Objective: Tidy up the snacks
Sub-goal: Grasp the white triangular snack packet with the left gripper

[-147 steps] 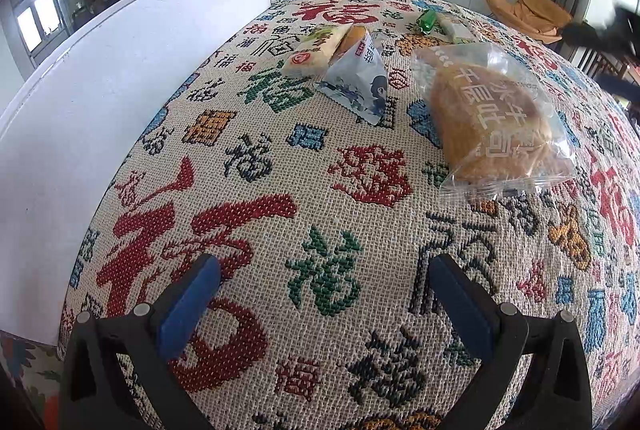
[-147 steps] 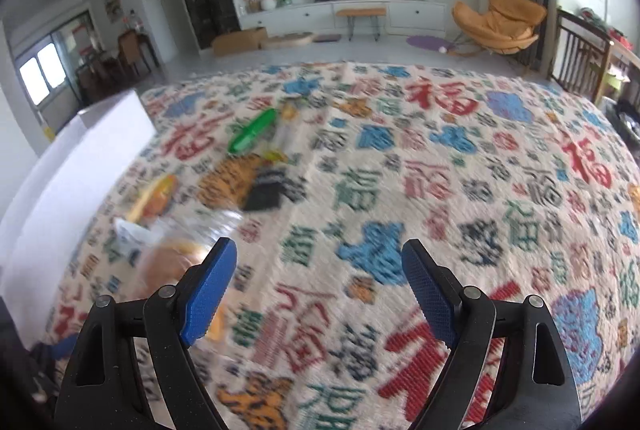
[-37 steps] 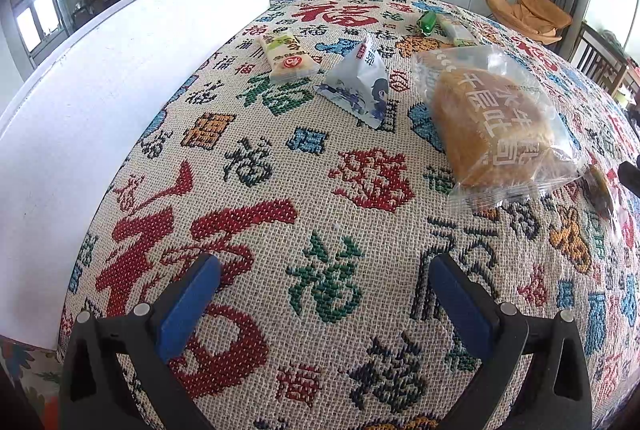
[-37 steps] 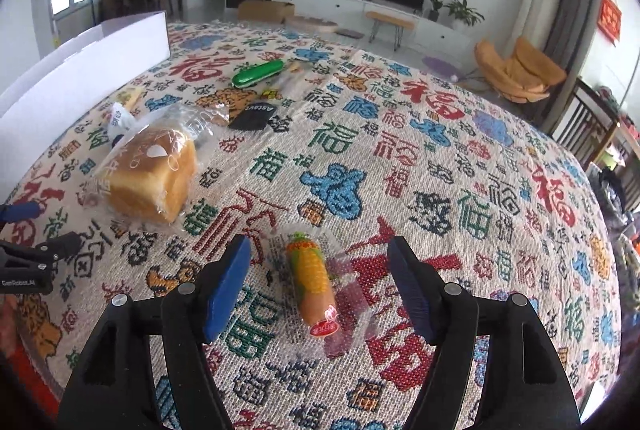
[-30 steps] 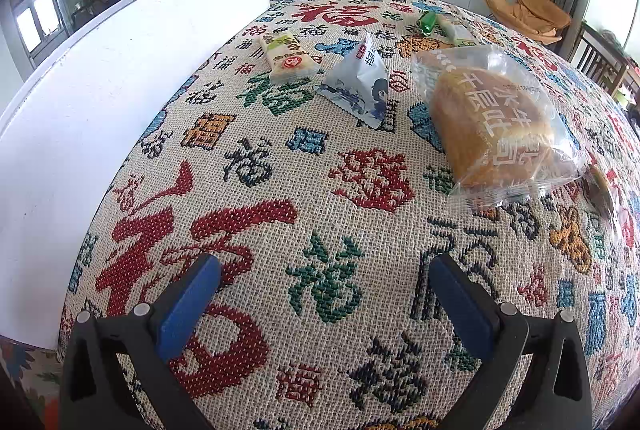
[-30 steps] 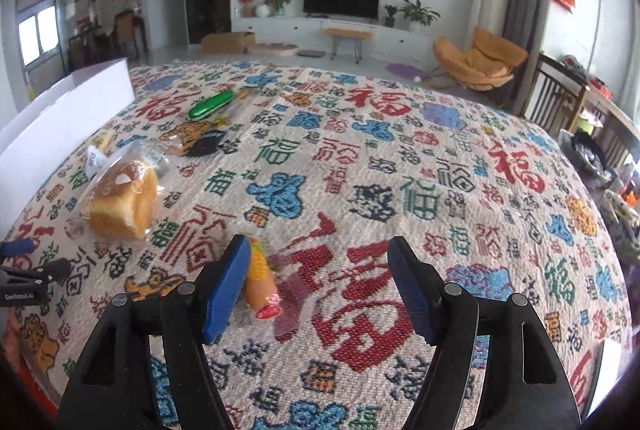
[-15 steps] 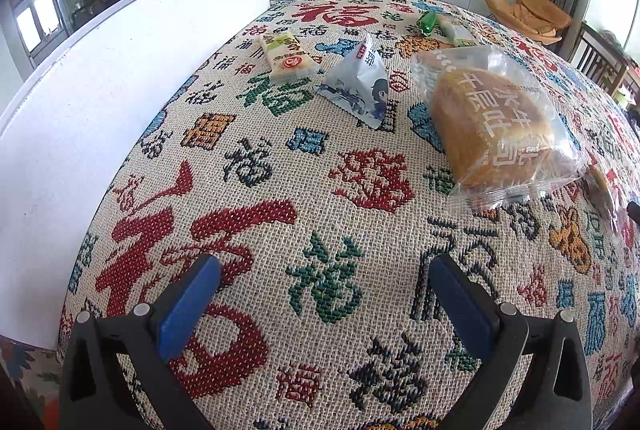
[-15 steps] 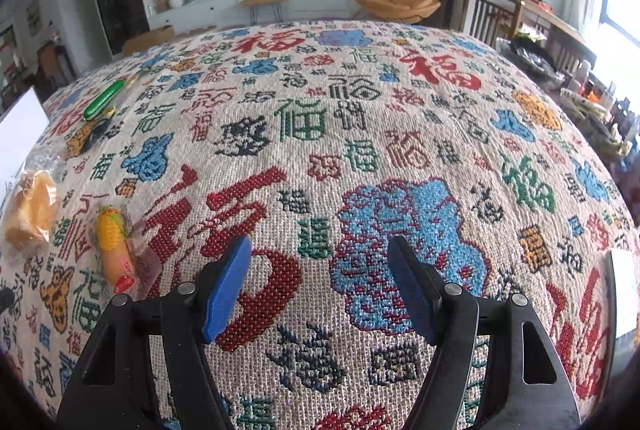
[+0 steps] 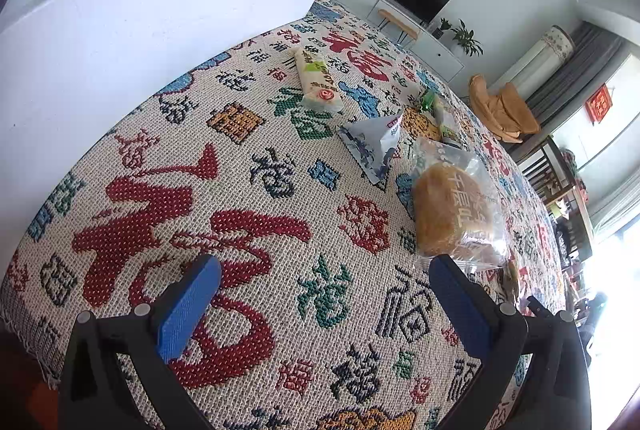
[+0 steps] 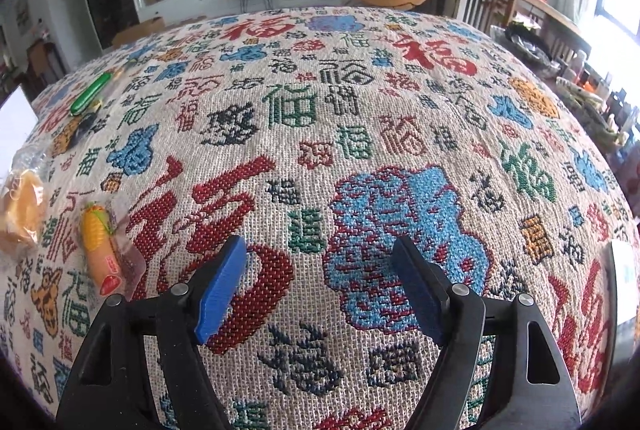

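My left gripper is open and empty, low over the patterned tablecloth. Ahead of it to the right lies a bagged bread loaf, then a white-blue triangular pouch, a pale wafer packet and a green packet farther back. My right gripper is open and empty over bare cloth. To its left lie a corn sausage in clear wrap and the bread loaf; a green packet and a dark packet lie far left.
A tall white box runs along the table's left side. A white object sits at the right table edge. Chairs and a side table stand beyond the table's far right.
My left gripper has tilted and turned left, so the white box now fills more of its view. My right gripper has swung slightly right, away from the corn sausage. No snack has moved.
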